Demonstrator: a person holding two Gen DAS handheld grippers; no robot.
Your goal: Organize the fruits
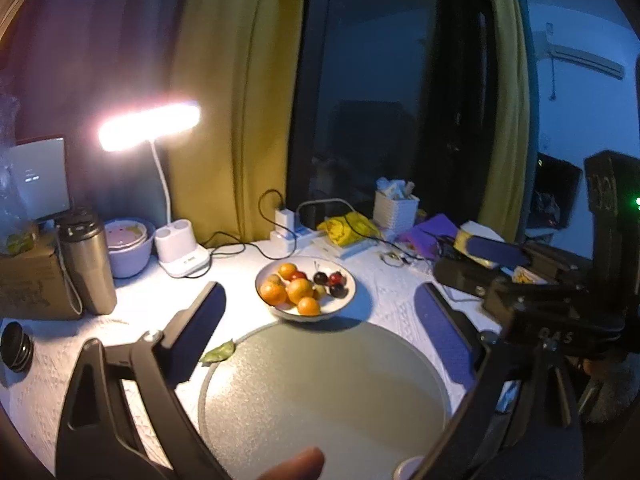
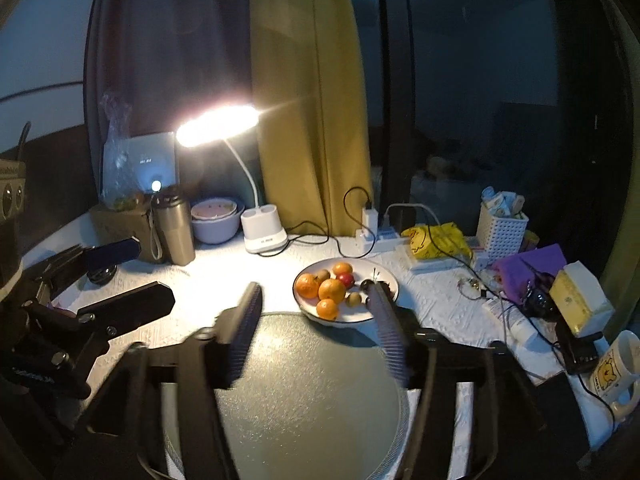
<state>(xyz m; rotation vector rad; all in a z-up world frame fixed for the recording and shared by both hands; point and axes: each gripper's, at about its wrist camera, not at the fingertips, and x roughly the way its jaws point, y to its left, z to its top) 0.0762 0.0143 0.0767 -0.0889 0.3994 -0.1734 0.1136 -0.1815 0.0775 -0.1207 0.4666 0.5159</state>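
A white bowl (image 1: 344, 308) on the table holds several oranges (image 1: 299, 290), dark red plums (image 1: 335, 279) and small brownish fruits; it also shows in the right wrist view (image 2: 390, 280). A large round grey plate (image 1: 320, 392) lies bare in front of it, also seen from the right wrist (image 2: 316, 392). My left gripper (image 1: 320, 300) is open and empty, held above the plate's far edge. My right gripper (image 2: 316, 292) is open and empty, its right finger (image 2: 386, 328) in front of the bowl's right side. The right gripper also shows from the left wrist (image 1: 500, 256).
A lit desk lamp (image 2: 264, 236), a steel flask (image 2: 174, 232), a lilac bowl (image 2: 216, 220), a power strip with cables (image 2: 376, 234), a yellow bag (image 2: 436, 240), a white basket (image 2: 502, 230), a mug (image 2: 616, 372) and a green leaf (image 1: 218, 352) are around the table.
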